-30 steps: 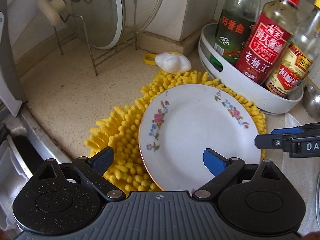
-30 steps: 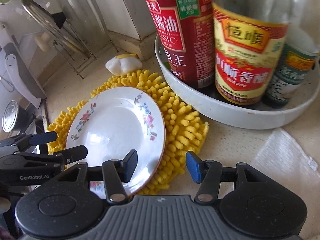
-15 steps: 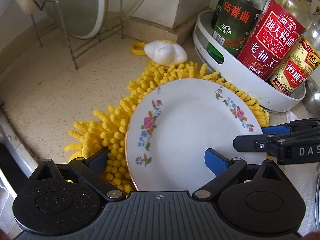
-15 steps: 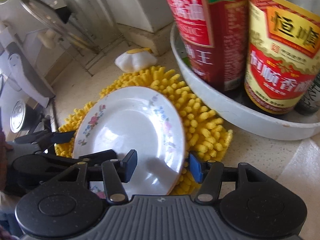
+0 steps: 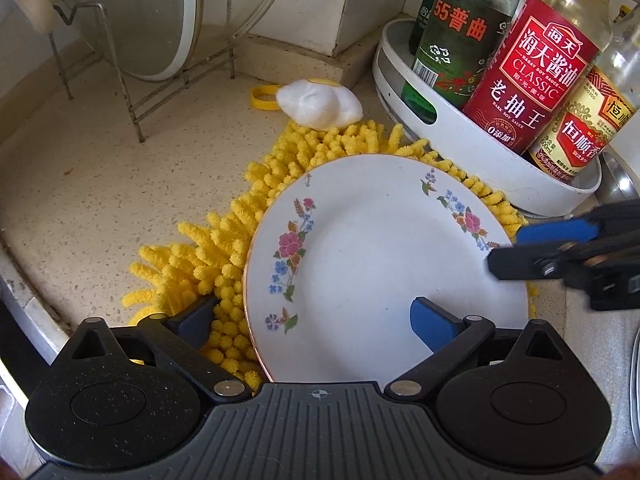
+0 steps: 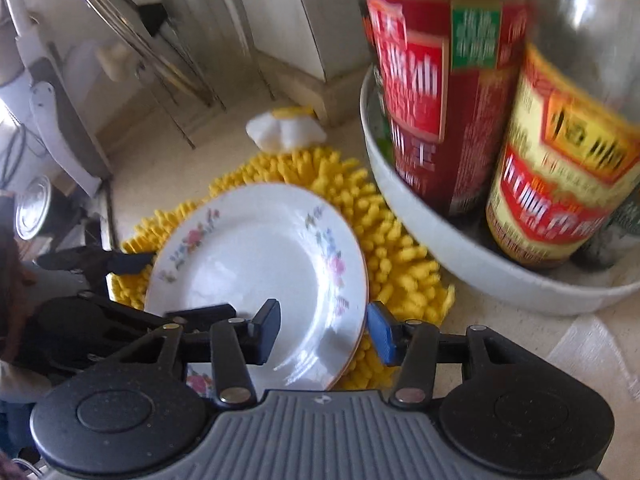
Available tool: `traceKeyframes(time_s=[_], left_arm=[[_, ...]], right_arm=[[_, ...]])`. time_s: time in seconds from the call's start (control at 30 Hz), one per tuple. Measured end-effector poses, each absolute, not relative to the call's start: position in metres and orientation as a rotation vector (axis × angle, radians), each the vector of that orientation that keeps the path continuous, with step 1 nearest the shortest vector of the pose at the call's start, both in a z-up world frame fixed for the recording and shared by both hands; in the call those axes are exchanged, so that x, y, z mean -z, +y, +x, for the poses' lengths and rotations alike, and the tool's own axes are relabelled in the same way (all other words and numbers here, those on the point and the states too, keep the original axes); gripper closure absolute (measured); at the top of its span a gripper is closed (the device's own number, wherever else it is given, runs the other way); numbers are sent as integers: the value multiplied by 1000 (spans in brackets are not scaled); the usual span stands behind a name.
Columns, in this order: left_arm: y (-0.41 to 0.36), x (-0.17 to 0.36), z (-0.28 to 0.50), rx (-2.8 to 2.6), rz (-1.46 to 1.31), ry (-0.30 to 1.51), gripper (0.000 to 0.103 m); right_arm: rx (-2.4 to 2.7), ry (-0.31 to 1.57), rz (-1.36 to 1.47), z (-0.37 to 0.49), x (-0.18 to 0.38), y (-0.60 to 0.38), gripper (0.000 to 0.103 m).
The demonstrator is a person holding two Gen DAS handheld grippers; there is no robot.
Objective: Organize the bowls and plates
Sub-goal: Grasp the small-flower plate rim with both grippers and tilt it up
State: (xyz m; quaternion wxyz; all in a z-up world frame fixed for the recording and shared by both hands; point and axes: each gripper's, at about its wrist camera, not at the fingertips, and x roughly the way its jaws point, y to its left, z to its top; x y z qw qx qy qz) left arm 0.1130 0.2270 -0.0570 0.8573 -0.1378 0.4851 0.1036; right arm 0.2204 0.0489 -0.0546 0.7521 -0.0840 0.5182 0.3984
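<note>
The counter (image 5: 80, 184) carries a yellow mat (image 5: 224, 248), placed under the plate (image 5: 372, 264) probably as padding. The plate lies face up on it, near the white tray (image 5: 472, 152) of bottles (image 5: 532, 76) on the far right. Both grippers straddle the plate's rim from opposite sides, likely to lift it evenly. The left gripper (image 5: 316, 316) is spread, one finger sunk in the mat, one over the plate. The right gripper (image 6: 324, 326) has just been closing on the right rim, pads not yet pressing.
</note>
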Motion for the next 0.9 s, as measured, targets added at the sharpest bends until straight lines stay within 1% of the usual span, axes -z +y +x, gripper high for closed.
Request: traceKeyframes(time_s=[0.17, 0.27, 0.43, 0.63, 0.77, 0.9], left_arm=[[224, 57, 114, -205, -276, 1015, 1], [224, 58, 120, -197, -269, 1013, 1], [229, 56, 108, -146, -308, 988, 3], [225, 50, 112, -142, -336, 966, 4], [220, 45, 103, -164, -316, 965, 6], [218, 44, 93, -154, -328, 956, 6]], right_arm=[[-884, 1142, -161, 224, 58, 50, 44], [-888, 1195, -109, 232, 69, 47, 44], [-914, 1151, -175, 218, 70, 50, 44], [-899, 1137, -162, 215, 60, 43, 49], [-919, 1161, -122, 199, 54, 32, 49], [-897, 1200, -92, 202, 70, 28, 49]])
